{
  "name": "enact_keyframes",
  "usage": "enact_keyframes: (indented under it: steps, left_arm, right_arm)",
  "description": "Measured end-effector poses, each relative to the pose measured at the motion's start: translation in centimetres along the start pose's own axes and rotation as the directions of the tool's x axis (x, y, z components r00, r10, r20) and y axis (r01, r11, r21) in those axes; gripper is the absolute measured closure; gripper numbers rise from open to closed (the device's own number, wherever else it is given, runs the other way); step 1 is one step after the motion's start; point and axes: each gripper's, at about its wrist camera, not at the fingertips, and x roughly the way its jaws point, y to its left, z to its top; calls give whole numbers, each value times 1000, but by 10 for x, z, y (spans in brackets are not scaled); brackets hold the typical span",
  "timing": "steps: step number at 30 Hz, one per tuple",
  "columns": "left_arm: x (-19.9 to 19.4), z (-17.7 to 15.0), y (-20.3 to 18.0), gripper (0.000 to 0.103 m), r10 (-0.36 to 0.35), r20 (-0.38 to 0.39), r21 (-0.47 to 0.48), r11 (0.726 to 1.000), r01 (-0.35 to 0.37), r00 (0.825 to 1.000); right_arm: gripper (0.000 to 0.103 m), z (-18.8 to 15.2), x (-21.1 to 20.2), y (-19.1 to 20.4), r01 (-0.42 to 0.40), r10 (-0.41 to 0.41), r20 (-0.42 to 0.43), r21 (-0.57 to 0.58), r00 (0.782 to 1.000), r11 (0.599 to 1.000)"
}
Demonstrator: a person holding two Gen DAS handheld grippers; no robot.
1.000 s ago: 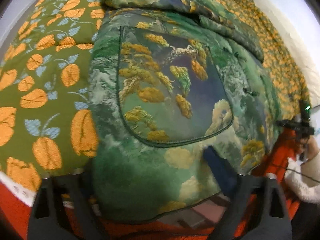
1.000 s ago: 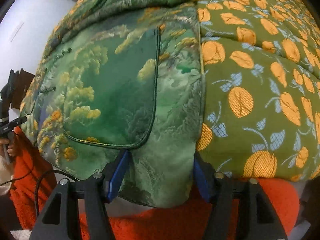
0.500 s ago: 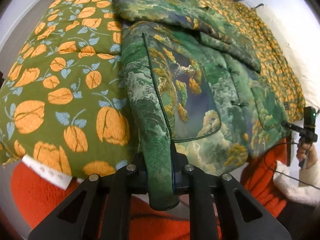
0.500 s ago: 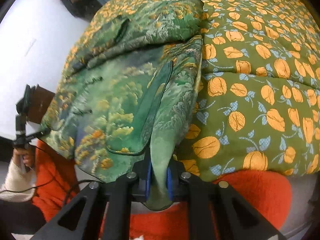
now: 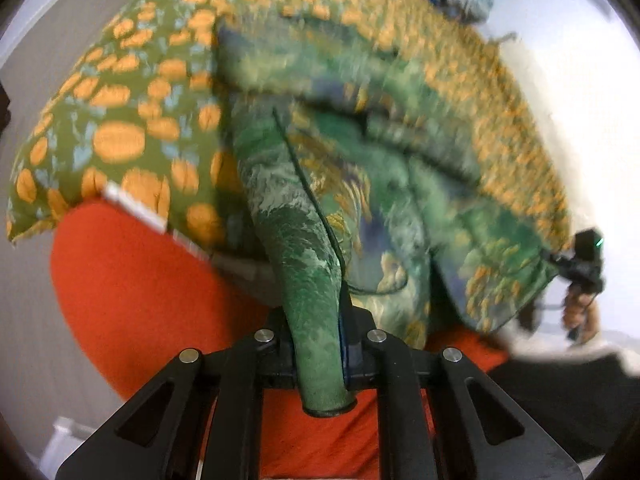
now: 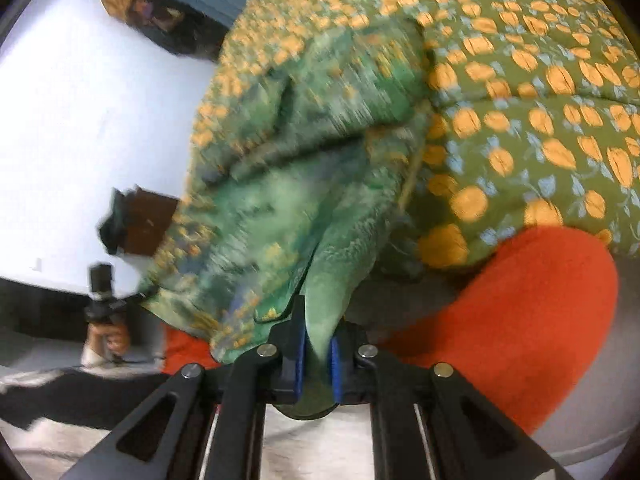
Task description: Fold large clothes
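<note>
A padded green jacket (image 5: 372,168) with a woven landscape pattern lies on a bed, its hem raised off the quilt. My left gripper (image 5: 318,354) is shut on one bottom corner of the hem, and the cloth bunches into a ridge between the pads. In the right wrist view the same jacket (image 6: 288,184) stretches away from my right gripper (image 6: 318,364), which is shut on the other bottom corner between its blue pads (image 6: 335,364). Each view shows the opposite gripper held in a hand at the jacket's far corner. Both views are blurred.
The bed carries an olive quilt with orange fruit print (image 5: 120,120) (image 6: 540,100). An orange fleece blanket (image 5: 132,280) (image 6: 520,308) hangs over the bed's near edge. Pale wall and floor (image 6: 80,120) lie beyond the bed, with a dark bundle (image 6: 160,20) at the far end.
Both grippers closed on the jacket's bottom corners, which were lying between open jaws a second ago. Both hands have since risen and pulled back, lifting the hem off the quilt.
</note>
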Motion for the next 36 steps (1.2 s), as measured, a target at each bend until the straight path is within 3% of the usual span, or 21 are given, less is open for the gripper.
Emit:
enact_keyframes:
  steps: [3,7,9,15,19,23,25,27,28,30,33,36]
  left_arm:
    - [-12,39,-1,92,-59,89,5,998,59,994]
    - [-6,112,-5,92,-93,186,17,996,92,978]
    - [8,159,-3,92,-94,213,14,996,94,973]
    - [61,246,8,92,-51,227,-19,998,57,973]
    - [99,268,16,92,-2,193,-42,999,10,981]
    - [136,276,27,87,55,154,-61,997,-46,987]
    - [142,276,33,81,45,148,-80,996,-34,988]
    - [137,274,35,56,-14,158,-98,995,30,987]
    - [130,273,34,49,-55,173,-104,992,74,983]
    - [110,272,31,24,-109,220,-109,985,135,969]
    - [70,272,24,10,-108,325,-82,986,142,940]
    - [50,267,21,7,-123,340,-24,990,140,932]
  right_arm:
    - [94,40,-8,9,-67,68,89,-5,994,998]
    - [94,118,2,11,-80,87,179,-48,980,996]
    - [94,155,13,5,-68,76,218,-42,973,997]
    - [94,242,64,-34,-2,-8,261,37,965,999]
    - [94,269,108,-73,26,-49,227,106,973,994]
    - [94,272,141,-97,40,-71,209,152,975,988]
    - [93,275,148,-107,8,-49,220,185,974,983]
    - [91,276,148,-113,-39,-11,219,223,976,974]
    - [89,277,146,-115,-57,5,213,235,977,970]
    - [66,279,138,-118,-142,86,211,267,974,953]
    - [43,281,121,-111,-220,159,228,273,961,937]
    - [36,283,98,-94,-201,146,277,181,950,963]
